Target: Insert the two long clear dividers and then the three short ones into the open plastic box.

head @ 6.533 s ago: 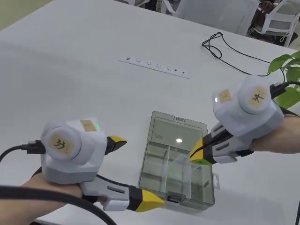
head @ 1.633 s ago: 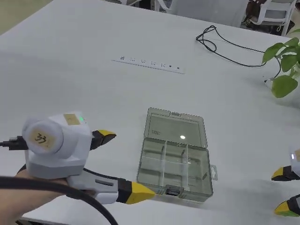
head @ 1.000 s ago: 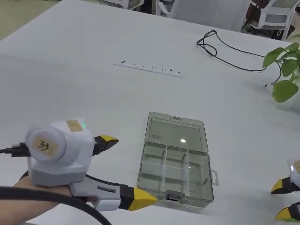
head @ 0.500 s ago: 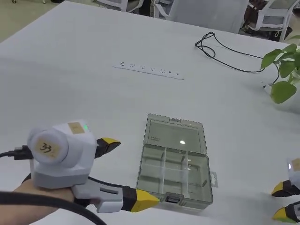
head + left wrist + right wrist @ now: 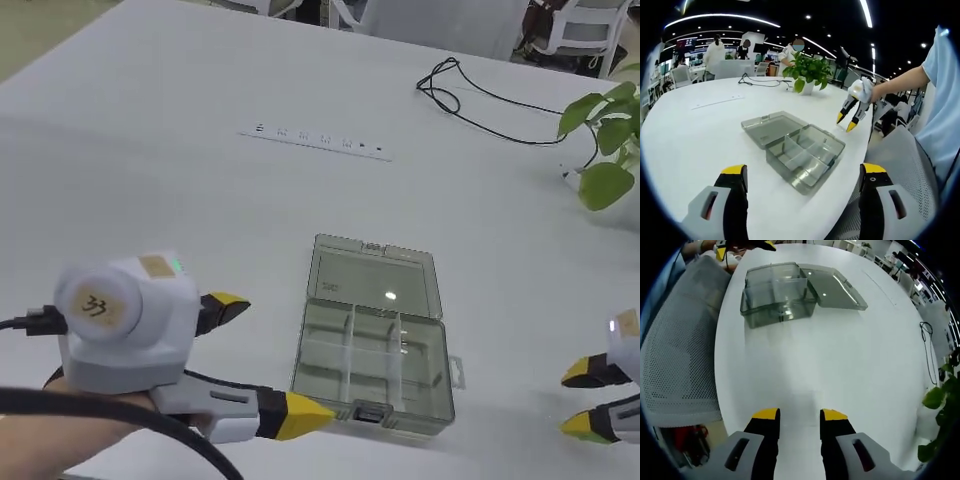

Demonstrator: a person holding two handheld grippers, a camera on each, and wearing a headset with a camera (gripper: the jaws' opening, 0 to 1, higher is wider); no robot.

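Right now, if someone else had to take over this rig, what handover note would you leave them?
Left tongs: open wide, empty, at the near-left corner of the plastic box, not touching it.
Right tongs: open, empty, off to the box's right, well apart from it.
The box sits on the table with its lid lying flat open.
Done: clear dividers stand inside and split it into compartments.
Left: confirm all five are seated; I cannot count them for sure.

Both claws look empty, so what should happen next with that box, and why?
Probably ease the left claw toward the plastic box to check the dividers, which already stand inside; the right claw is open, empty and farther off.
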